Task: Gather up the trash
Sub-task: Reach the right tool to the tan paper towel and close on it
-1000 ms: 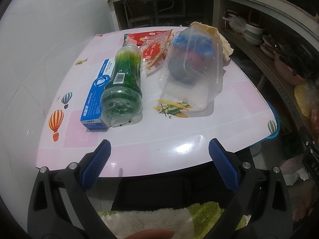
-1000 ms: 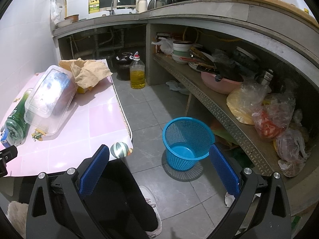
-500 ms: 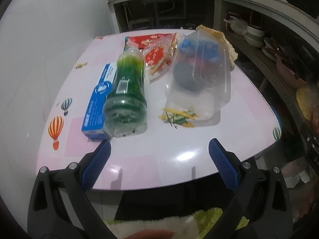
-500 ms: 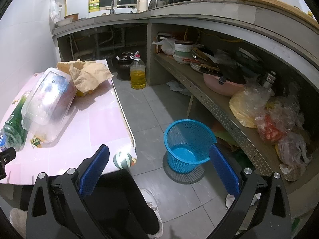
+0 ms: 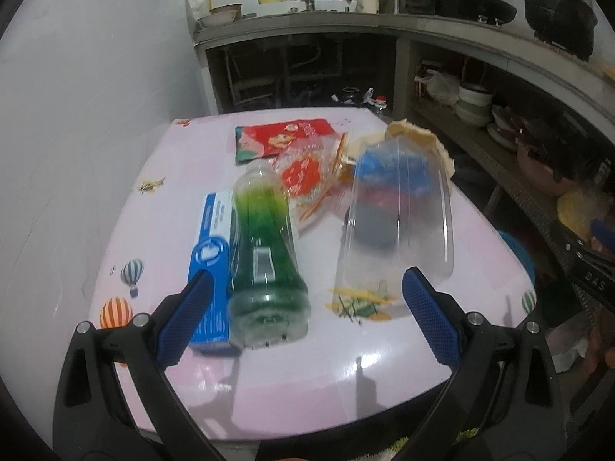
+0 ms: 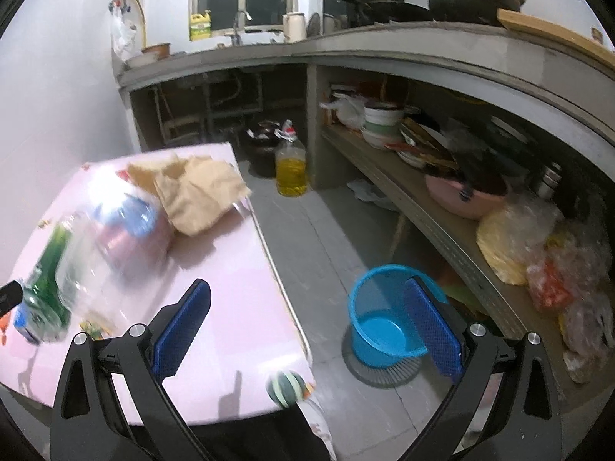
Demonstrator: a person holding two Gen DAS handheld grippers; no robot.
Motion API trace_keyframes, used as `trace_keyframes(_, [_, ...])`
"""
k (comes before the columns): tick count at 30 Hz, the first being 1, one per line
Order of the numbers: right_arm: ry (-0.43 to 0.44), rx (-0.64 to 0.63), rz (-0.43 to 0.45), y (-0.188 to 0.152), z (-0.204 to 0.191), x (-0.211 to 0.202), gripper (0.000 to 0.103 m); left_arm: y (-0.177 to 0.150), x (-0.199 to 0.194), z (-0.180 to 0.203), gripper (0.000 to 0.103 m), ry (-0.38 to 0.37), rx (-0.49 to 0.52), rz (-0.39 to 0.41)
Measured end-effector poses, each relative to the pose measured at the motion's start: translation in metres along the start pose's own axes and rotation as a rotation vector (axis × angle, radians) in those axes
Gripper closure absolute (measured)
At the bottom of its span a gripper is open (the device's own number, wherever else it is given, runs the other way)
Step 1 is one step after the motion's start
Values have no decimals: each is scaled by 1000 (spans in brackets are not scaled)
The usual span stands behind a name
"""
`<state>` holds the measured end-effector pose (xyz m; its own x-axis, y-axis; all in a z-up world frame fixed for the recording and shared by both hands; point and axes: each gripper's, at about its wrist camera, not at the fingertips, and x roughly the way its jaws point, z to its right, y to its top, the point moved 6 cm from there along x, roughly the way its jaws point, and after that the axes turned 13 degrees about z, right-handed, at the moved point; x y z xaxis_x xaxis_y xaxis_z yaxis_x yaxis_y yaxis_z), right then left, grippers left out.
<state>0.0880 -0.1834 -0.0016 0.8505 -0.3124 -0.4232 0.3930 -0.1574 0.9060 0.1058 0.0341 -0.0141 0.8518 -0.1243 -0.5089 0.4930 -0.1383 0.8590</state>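
A green plastic bottle (image 5: pixel 267 253) lies on the pink table (image 5: pixel 307 376), its base toward me. A blue carton (image 5: pixel 210 265) lies along its left side. A clear plastic container (image 5: pixel 399 223) lies to the right, with red snack wrappers (image 5: pixel 284 140) and crumpled brown paper (image 5: pixel 415 136) behind. My left gripper (image 5: pixel 303 301) hovers open over the table's near edge, just short of the bottle's base, holding nothing. My right gripper (image 6: pixel 305 317) is open and empty above the table's right edge, with the blue basket (image 6: pixel 388 330) on the floor beyond it. The brown paper (image 6: pixel 196 188) and bottle (image 6: pixel 48 284) show blurred at left.
A white wall (image 5: pixel 77 134) borders the table's left side. A concrete counter with a low shelf (image 6: pixel 442 207) of bowls and plastic bags runs along the right. An oil bottle (image 6: pixel 291 167) stands on the grey floor behind the table.
Both grippers have moved forward and up over the table. The bottle and container now sit closer to the left fingers; the basket has slid behind the right gripper's right finger. The jaws stay open.
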Motion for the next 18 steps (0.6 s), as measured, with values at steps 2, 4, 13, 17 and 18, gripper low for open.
trace_keyframes(2, [48, 15, 13, 9, -7, 7, 5, 6, 4, -2, 8, -13, -7, 1])
trace_keyframes(4, [98, 31, 19, 20, -13, 13, 5, 11, 8, -4, 8, -23, -10, 3])
trace_keyframes(13, [453, 257, -214, 75, -55, 85, 5, 24, 28, -16, 8, -109, -52, 35])
trace_keyframes(17, [523, 241, -334, 83, -93, 138, 5, 24, 34, -18, 8, -161, -97, 34])
trace_keyframes(18, [533, 244, -375, 81, -102, 154, 5, 24, 36, -18, 8, -167, -104, 32])
